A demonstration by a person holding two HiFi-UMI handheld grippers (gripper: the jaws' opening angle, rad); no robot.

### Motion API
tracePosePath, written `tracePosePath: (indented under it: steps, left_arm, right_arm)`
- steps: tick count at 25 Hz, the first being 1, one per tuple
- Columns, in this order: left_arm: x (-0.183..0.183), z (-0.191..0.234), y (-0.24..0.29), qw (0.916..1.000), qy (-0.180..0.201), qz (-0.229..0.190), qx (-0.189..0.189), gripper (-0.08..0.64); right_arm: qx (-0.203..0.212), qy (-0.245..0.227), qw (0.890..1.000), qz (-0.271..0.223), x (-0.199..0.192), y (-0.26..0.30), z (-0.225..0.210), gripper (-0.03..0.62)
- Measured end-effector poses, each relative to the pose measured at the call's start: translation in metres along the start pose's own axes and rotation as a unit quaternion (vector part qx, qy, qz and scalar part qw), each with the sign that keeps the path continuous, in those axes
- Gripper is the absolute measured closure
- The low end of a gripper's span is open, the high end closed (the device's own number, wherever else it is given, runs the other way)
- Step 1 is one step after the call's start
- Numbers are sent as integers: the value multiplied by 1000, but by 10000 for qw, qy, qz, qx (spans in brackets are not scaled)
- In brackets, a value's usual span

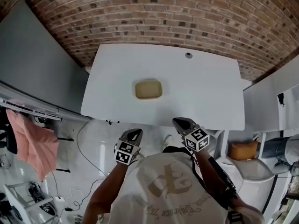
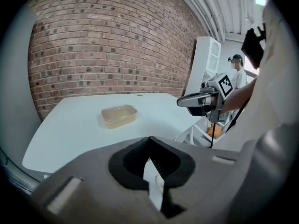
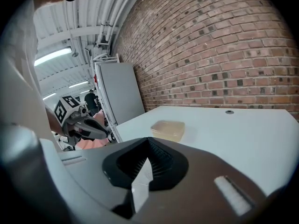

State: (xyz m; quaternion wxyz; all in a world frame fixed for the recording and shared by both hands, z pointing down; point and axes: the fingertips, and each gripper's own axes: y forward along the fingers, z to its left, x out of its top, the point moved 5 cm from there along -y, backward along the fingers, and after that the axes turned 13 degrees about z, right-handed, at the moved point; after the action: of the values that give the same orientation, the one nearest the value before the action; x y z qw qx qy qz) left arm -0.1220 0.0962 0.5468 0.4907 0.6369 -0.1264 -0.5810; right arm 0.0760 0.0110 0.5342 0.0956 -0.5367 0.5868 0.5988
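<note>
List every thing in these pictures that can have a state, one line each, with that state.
left tool: shut, nothing between its jaws, held in the air by the near edge of the table.
right tool: shut, nothing between its jaws, held in the air by the same edge.
container: upright on the table, lid seemingly on, touched by neither tool.

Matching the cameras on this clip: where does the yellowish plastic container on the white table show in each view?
Head view: the container sits near the picture's centre, on the white table.
Left gripper view: the container is left of centre, above the jaws.
Right gripper view: the container is just right of centre, above the jaws.
Shared landmark: the round tabletop hole, beyond the container, to its right.
</note>
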Motion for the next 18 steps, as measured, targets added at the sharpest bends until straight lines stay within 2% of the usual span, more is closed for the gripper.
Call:
tracePosePath:
  steps: [5,10,18]
  left_arm:
    - [27,2,25,9997,-98,87,205,557]
    - [50,-1,47,9987,2,234,447,557]
    - [69,-1,69,9957,92,565,734,557]
  right_arm:
    - [209,-131,9997,42,11,2,-39,584]
    - [468,-248,9985,154,18,2,-74,584]
    - [784,-324,9962,203,28,5,-111,584]
